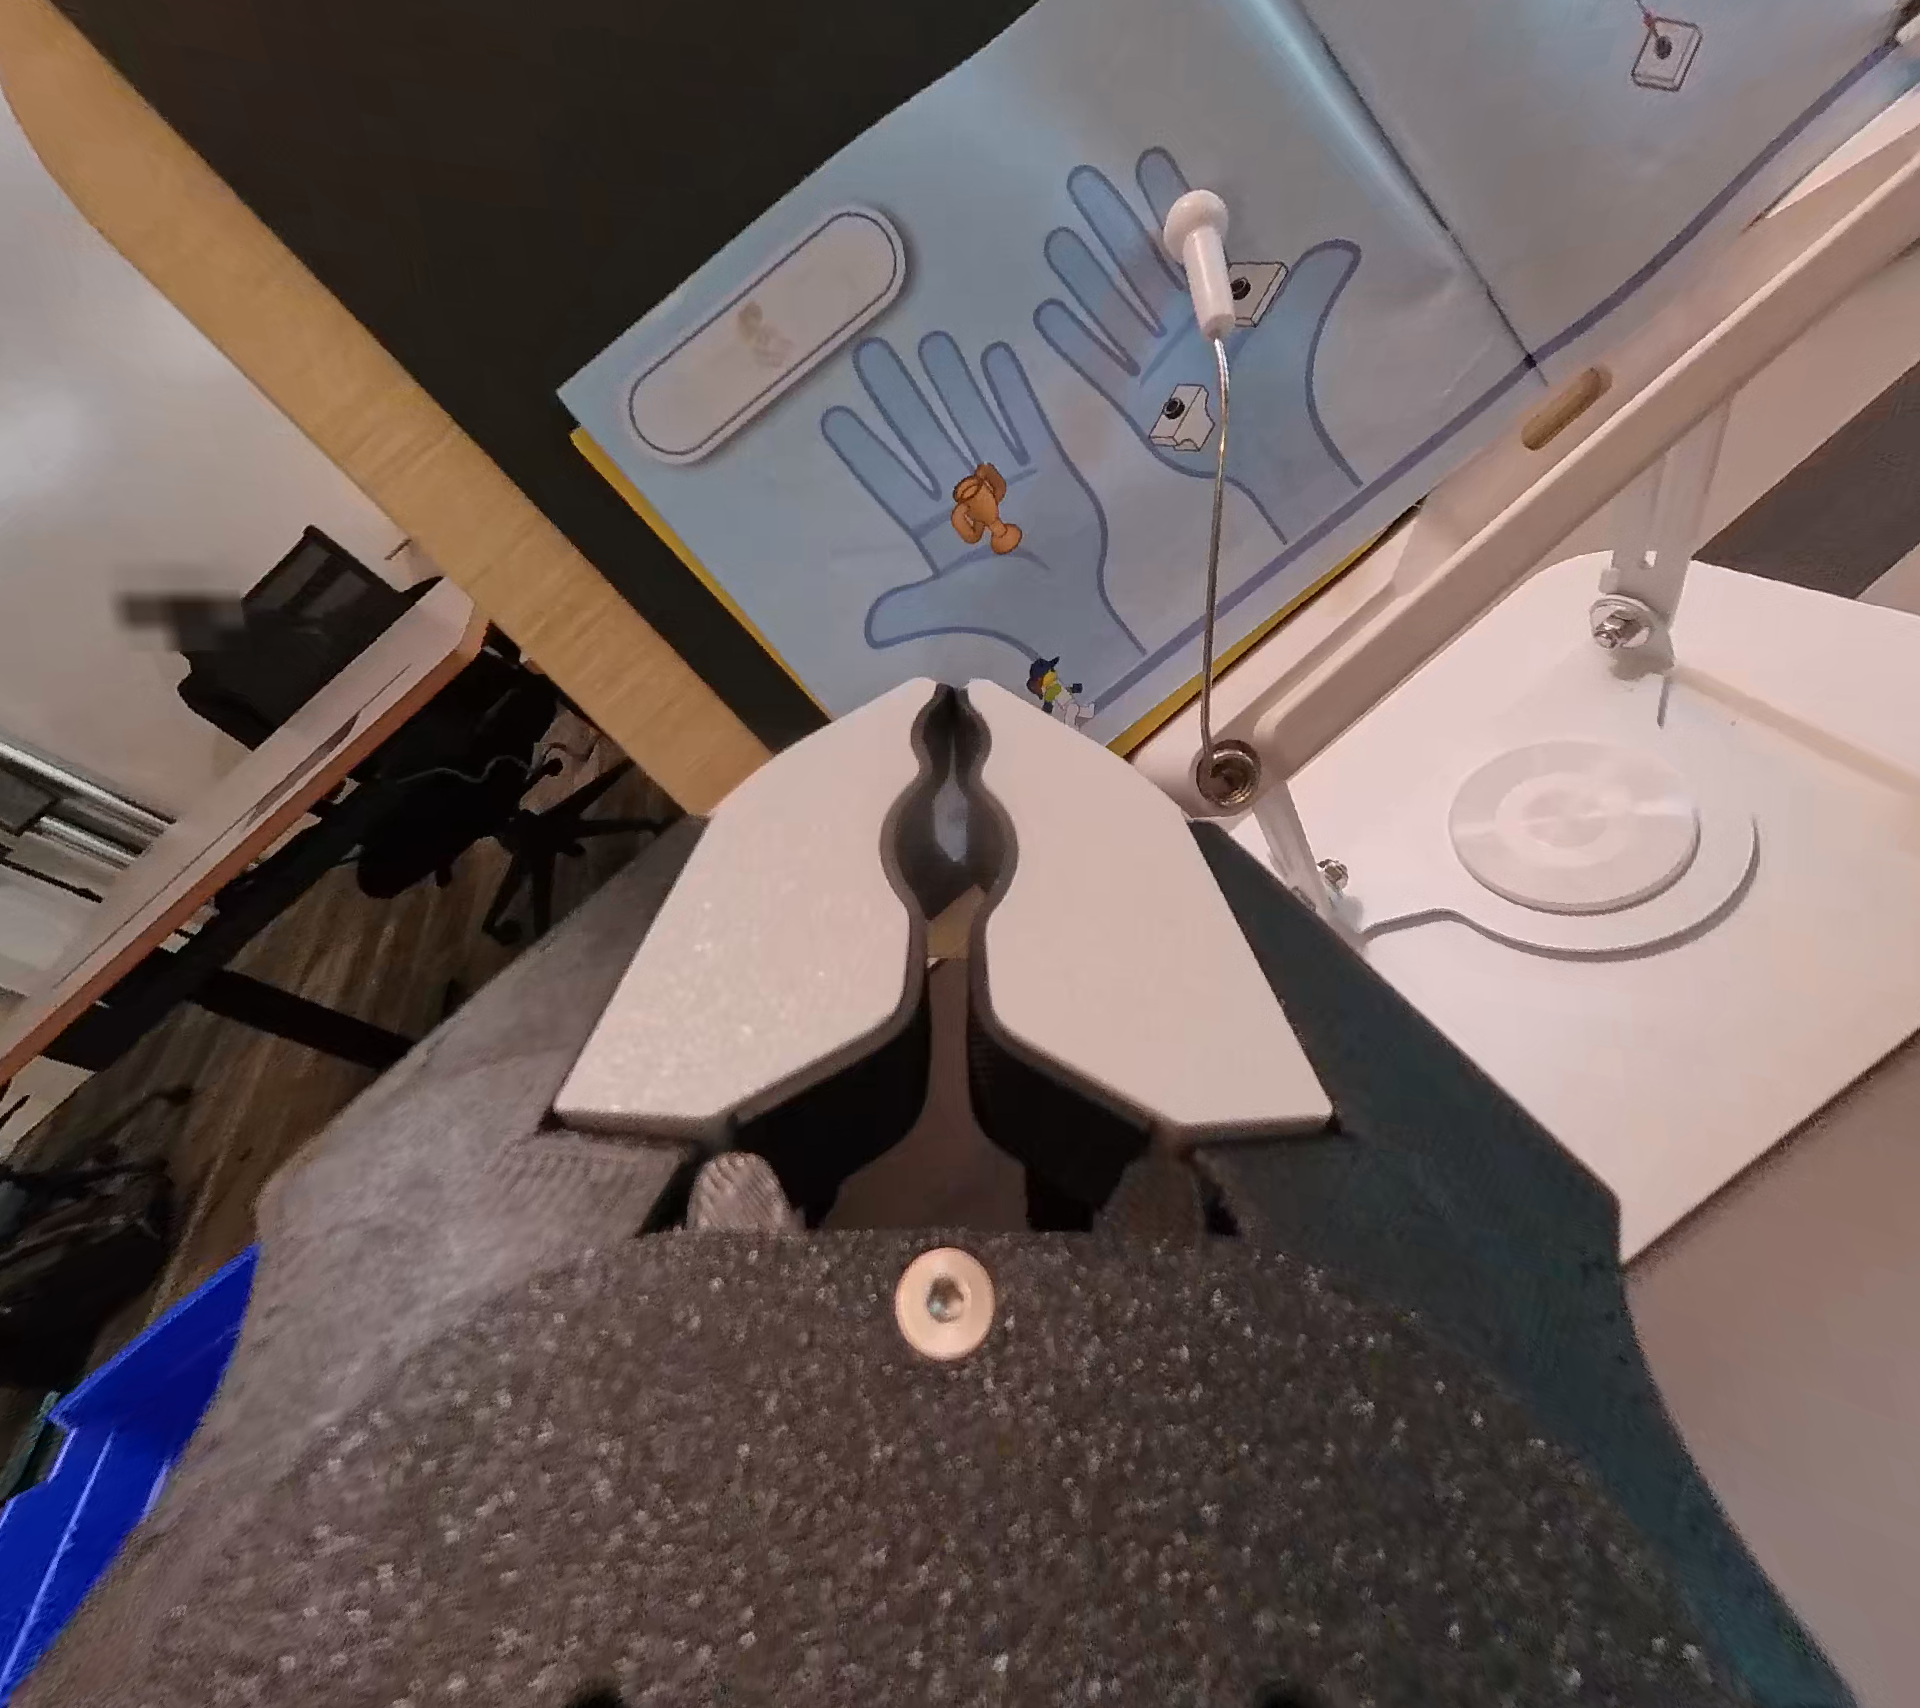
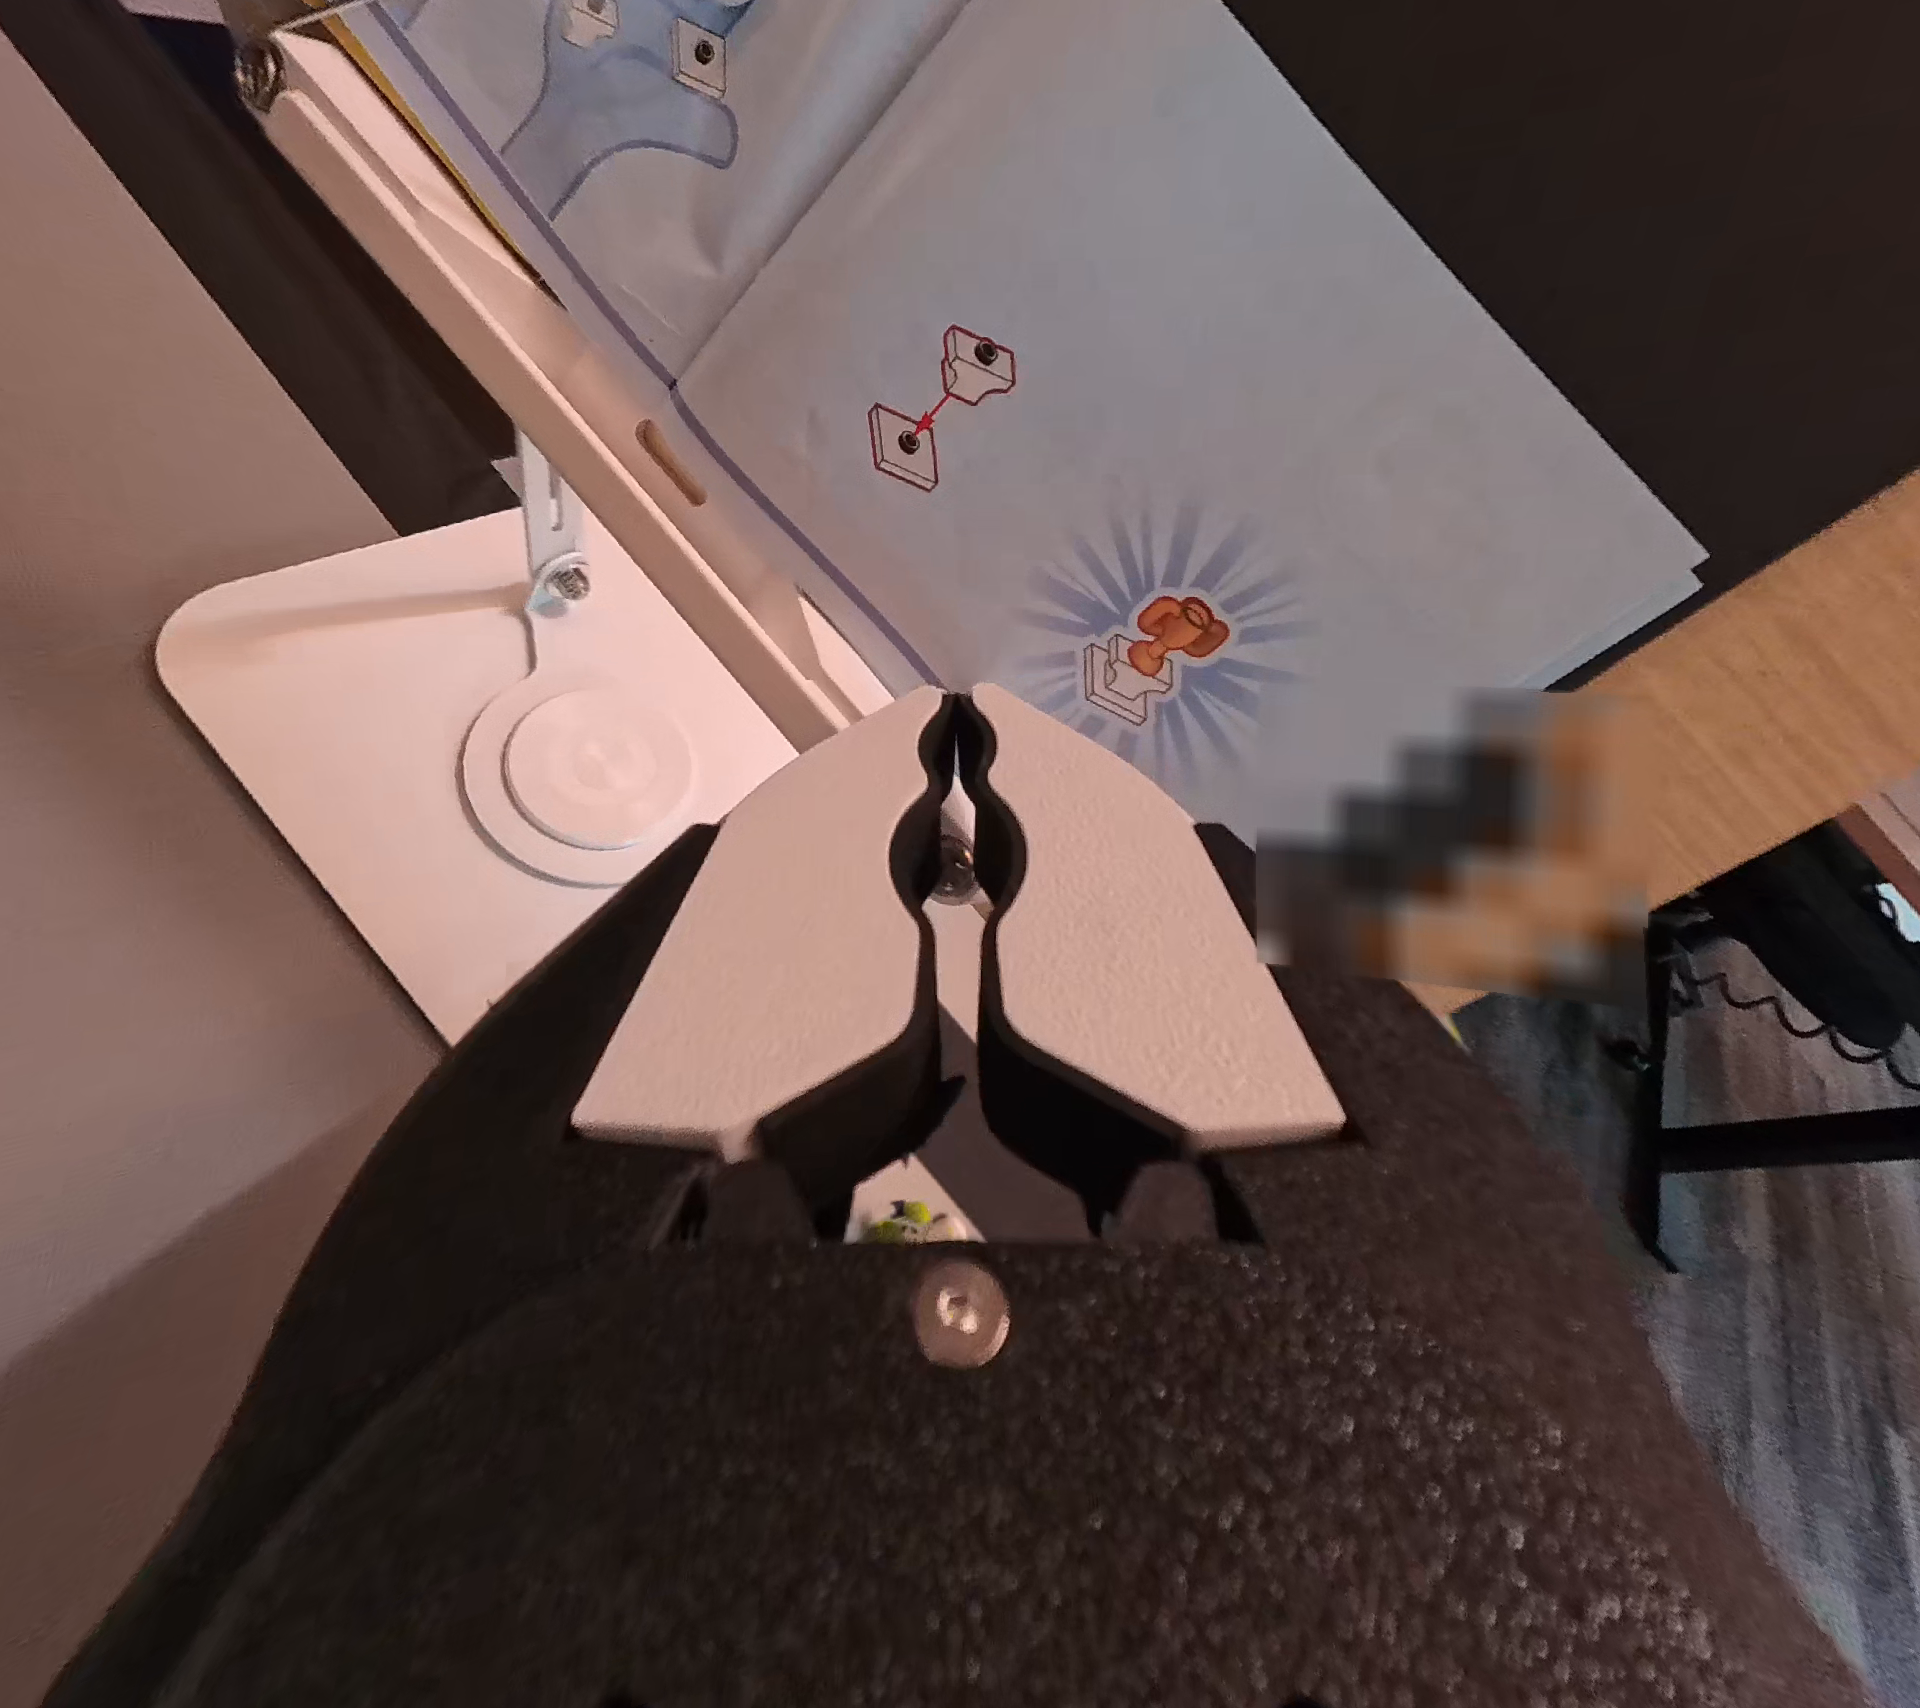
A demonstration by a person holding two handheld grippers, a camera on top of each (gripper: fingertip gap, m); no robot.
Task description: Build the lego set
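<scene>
Ahead of both tongs stands the open Lego instruction booklet (image 1: 1039,370), propped on a white book stand (image 1: 1558,931) so its pale blue pages face whoever works; no loose Lego brick can be seen in either view, only drawn ones on the pages, plus a small greenish scrap under the right tongs too hidden to name. A wire page holder with a white knob (image 1: 1195,235) springs from the stand's ledge and presses the left page flat, likely to keep the spread open hands-free. The left tongs (image 1: 951,708) are clenched, tips together, and a dark rounded shape sits in their inner hollow; whether that is a gripped piece I cannot tell. The right tongs (image 2: 954,708) are likewise clenched, tips meeting, nothing seen between them. Beyond the booklet a dark panel (image 1: 520,100) and a wooden board (image 1: 312,370) bound the space. A blue bin (image 1: 94,1471) lies low to the left tongs' left. The desk (image 2: 156,411) left of the stand's base looks bare, giving room.
</scene>
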